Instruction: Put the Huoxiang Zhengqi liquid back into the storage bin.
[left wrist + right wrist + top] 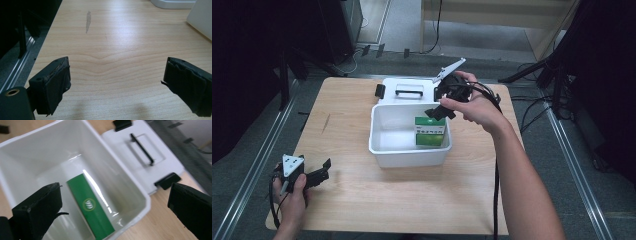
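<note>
A white plastic bin point(382, 148) stands in the middle of the wooden table. Inside it, against the right wall, a green and white box point(430, 131) stands on edge. My right gripper point(440, 107) hovers over the bin's far right corner, open, with nothing between its jaws. In the right gripper view the jaws of my right gripper point(114, 188) stand wide apart above the green box point(91, 207) in the bin point(147, 202). My left gripper point(323, 170) rests low at the table's front left, open and empty. In the left gripper view my left gripper point(117, 61) frames bare wood.
The bin's white lid point(407, 91), with a black handle and black latches, lies flat on the table just behind the bin. Bare table point(412, 200) spreads in front of the bin and to its left. Cables and stands sit on the floor beyond the table.
</note>
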A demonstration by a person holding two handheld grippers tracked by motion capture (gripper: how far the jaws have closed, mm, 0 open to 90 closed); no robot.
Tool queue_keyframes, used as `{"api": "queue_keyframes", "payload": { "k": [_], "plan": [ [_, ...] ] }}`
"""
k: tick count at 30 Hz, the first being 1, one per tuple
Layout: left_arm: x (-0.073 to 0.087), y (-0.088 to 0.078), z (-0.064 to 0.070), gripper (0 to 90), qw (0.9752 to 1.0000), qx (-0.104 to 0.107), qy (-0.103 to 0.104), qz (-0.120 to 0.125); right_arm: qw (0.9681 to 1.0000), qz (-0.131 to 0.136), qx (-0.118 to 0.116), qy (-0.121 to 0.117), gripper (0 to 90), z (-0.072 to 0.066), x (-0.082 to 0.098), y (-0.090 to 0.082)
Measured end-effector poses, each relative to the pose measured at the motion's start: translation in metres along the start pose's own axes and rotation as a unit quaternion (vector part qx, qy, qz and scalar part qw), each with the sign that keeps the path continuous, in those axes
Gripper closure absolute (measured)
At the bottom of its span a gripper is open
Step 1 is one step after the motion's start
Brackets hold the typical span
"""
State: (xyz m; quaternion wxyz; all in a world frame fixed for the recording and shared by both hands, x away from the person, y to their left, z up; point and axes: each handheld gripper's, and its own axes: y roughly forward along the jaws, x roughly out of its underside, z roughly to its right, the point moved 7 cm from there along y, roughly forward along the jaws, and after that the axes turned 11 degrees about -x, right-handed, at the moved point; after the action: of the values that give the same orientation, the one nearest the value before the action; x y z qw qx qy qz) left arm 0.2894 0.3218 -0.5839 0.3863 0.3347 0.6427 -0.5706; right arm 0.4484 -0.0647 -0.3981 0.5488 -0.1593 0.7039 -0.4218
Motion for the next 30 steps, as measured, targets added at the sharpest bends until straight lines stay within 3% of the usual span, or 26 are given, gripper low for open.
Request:
{"api": "queue_keyframes", "payload": {
  "k": [4,6,9,10,11,16,18,22,23,24,27,28,29,30],
  "plan": [
    [0.000,0.000,0.000,7.3,1.0000,0.000,0.001,-0.001,0.9984,0.042,0.034,0.019,0.0,0.007,0.003,-0.006],
    [0.000,0.000,0.000,7.3,1.0000,0.000,0.001,-0.001,0.9945,0.085,0.052,0.032,0.0,0.010,0.004,-0.013],
    [0.000,0.000,0.000,7.3,1.0000,0.000,0.002,-0.001,0.9917,0.108,0.060,0.037,0.0,0.012,0.005,-0.017],
    [0.000,0.000,0.000,7.3,1.0000,0.000,0.002,-0.001,0.9876,0.129,0.078,0.043,0.0,0.014,0.006,-0.022],
    [0.000,0.000,0.000,7.3,1.0000,0.000,0.002,-0.001,0.9876,0.129,0.078,0.043,0.0,0.014,0.006,-0.022],
    [0.000,0.000,0.000,7.3,1.0000,0.000,0.002,-0.001,0.9808,0.152,0.104,0.065,0.0,0.017,0.013,-0.027],
    [0.000,0.000,0.000,7.3,1.0000,0.000,0.002,-0.001,0.9765,0.162,0.126,0.066,0.0,0.020,0.016,-0.030],
    [0.000,0.000,0.000,7.3,1.0000,0.000,0.002,-0.001,0.9658,0.201,0.138,0.089,0.0,0.025,0.023,-0.040],
    [0.000,0.000,0.000,7.3,1.0000,0.000,0.002,-0.001,0.9612,0.212,0.151,0.091,0.0,0.027,0.026,-0.044],
    [0.000,0.000,0.000,7.3,1.0000,0.000,0.002,-0.001,0.9612,0.212,0.151,0.091,0.0,0.027,0.026,-0.044],
    [0.000,0.000,0.000,7.3,1.0000,0.000,0.002,-0.001,0.9536,0.225,0.177,0.094,0.0,0.028,0.032,-0.050],
    [0.000,0.000,0.000,7.3,1.0000,0.000,0.002,-0.001,0.9476,0.236,0.193,0.096,0.0,0.029,0.036,-0.055],
    [0.000,0.000,0.000,7.3,1.0000,0.000,0.002,0.000,0.9450,0.243,0.196,0.097,0.0,0.028,0.038,-0.057],
    [0.000,0.000,0.000,7.3,1.0000,0.000,0.002,0.000,0.9450,0.243,0.196,0.097,0.0,0.028,0.038,-0.057]
  ]
}}
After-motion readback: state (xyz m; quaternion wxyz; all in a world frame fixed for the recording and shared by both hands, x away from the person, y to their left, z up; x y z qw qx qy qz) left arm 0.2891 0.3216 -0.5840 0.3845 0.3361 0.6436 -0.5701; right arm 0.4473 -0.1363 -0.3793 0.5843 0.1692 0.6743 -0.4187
